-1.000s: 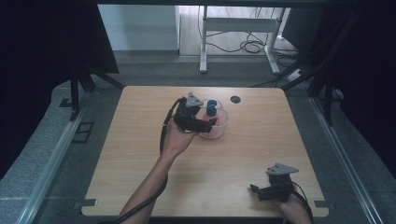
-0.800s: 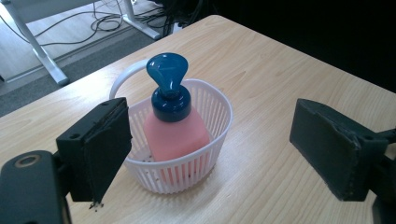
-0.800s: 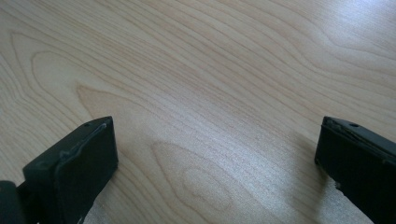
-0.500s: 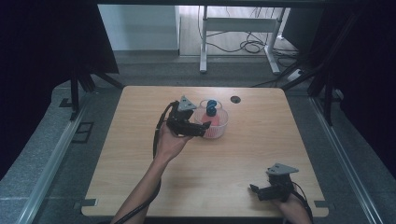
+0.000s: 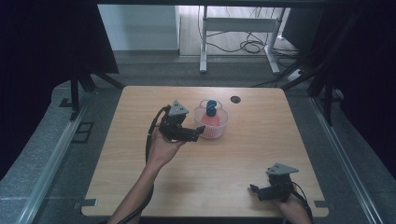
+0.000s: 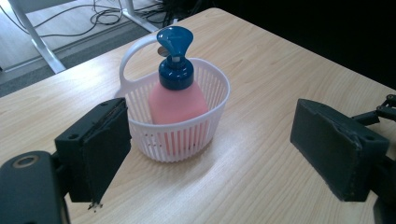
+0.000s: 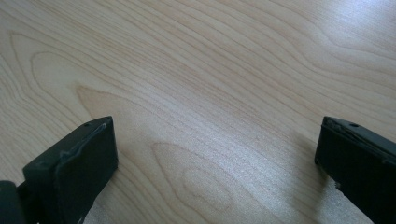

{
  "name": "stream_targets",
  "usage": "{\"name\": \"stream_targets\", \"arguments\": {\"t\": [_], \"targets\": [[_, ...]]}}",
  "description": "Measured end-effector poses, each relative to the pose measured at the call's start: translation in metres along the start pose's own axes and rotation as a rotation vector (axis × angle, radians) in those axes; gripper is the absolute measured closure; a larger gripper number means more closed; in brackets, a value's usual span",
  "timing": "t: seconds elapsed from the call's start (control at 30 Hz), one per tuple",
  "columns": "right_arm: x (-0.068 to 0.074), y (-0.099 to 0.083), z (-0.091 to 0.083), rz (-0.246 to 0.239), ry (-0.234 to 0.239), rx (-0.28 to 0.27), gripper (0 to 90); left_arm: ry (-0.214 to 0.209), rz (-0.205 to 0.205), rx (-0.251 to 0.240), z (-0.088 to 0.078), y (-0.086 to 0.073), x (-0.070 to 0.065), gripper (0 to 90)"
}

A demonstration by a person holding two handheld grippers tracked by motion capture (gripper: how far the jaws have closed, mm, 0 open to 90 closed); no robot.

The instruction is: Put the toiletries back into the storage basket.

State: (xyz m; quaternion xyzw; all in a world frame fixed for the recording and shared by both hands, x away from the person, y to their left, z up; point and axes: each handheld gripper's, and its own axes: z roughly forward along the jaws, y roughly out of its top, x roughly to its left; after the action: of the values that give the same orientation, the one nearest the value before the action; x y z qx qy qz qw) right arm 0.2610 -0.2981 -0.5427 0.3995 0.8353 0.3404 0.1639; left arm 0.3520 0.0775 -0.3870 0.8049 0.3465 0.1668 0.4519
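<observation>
White slatted plastic makes up the little basket [image 6: 180, 126] standing toward the far edge of the table [image 5: 205, 186], about midway along it, with a pink pump bottle [image 6: 177, 100] upright inside and its blue pump head [image 6: 174, 56] rising above the rim. A small dark disc [image 5: 235, 99] lies on the wood just beyond, nearer the far right corner.

The left gripper [image 5: 198, 134] hovers just beside the basket on its near-left side, jaws spread wide and holding nothing; in the left gripper view the basket sits between and beyond the two black pads [image 6: 105, 149], not yet touched. The right gripper [image 5: 254, 190] rests close to the near edge toward the right corner, well apart from the basket, its jaws likewise parted over bare wood.

The basket looks light and thin-walled, so I'd expect it to flex if squeezed across the ribs, and the smooth table would let it slide at a nudge. The bottle gives it most of its weight and could tip when lifted. The looped handle [image 6: 135, 53] on the far side seems the stiffest place to pinch; otherwise the rolled rim. The pump neck is another hold, though the glossy plastic looks slippery.
</observation>
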Motion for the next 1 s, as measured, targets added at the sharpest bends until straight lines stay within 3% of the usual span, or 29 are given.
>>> {"name": "stream_targets", "arguments": {"t": [1.0], "targets": [[0.0, 0.0, 0.0, 0.0, -0.003, 0.0, 0.0, 0.015, -0.043, -0.024, -0.037, -0.036, 0.004, 12.0]]}}
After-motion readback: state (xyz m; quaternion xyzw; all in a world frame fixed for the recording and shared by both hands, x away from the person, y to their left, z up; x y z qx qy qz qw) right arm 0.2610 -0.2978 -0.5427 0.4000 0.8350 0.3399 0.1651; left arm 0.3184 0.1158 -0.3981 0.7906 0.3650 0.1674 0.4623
